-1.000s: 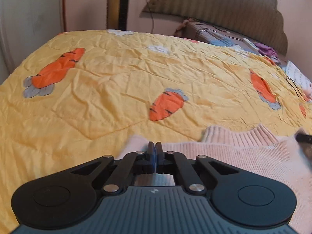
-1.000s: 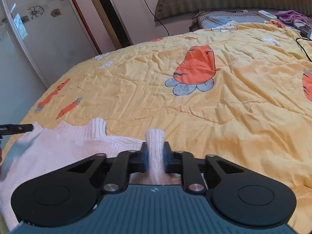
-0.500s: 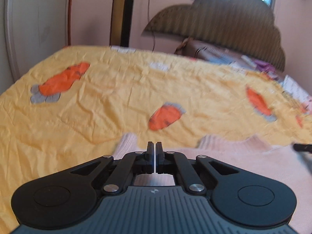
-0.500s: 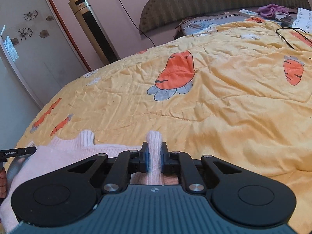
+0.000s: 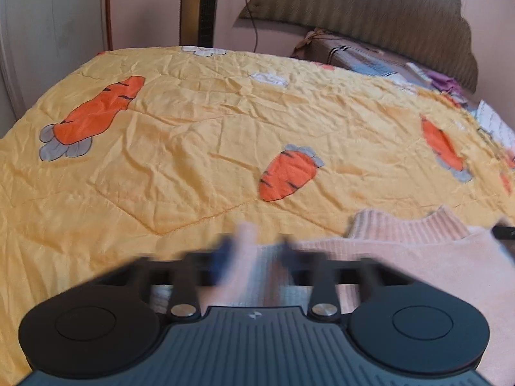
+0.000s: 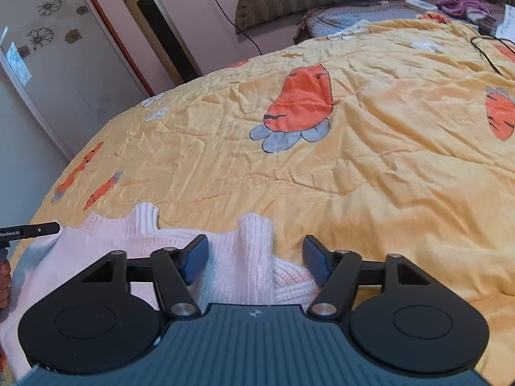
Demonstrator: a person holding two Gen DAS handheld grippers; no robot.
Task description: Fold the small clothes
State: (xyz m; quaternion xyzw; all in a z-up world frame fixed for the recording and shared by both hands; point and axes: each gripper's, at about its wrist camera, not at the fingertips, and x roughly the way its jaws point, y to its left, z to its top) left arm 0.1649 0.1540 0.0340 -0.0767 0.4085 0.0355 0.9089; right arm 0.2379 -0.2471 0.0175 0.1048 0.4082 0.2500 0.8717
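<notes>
A small pale pink knitted sweater (image 5: 428, 257) lies on the yellow carrot-print quilt (image 5: 209, 135), ribbed collar up. My left gripper (image 5: 256, 254) is motion-blurred; its jaws stand apart around a ribbed corner of the sweater. In the right wrist view the sweater (image 6: 106, 251) spreads to the left. My right gripper (image 6: 256, 259) is open, its blue pads either side of an upstanding ribbed cuff (image 6: 256, 234) without pinching it. The other gripper's tip (image 6: 32, 230) shows at the left edge.
The quilt (image 6: 370, 160) covers the bed ahead. A padded headboard (image 5: 370, 9) and pillows with loose clothes (image 6: 463, 4) lie at the far end. A black cable (image 6: 486, 51) lies at far right. A tower fan (image 6: 154, 25) stands by the wall.
Both grippers have opened and let go of the sweater's ribbed corners. The left view tilted back down toward the quilt; the fabric now rests on the bed.
</notes>
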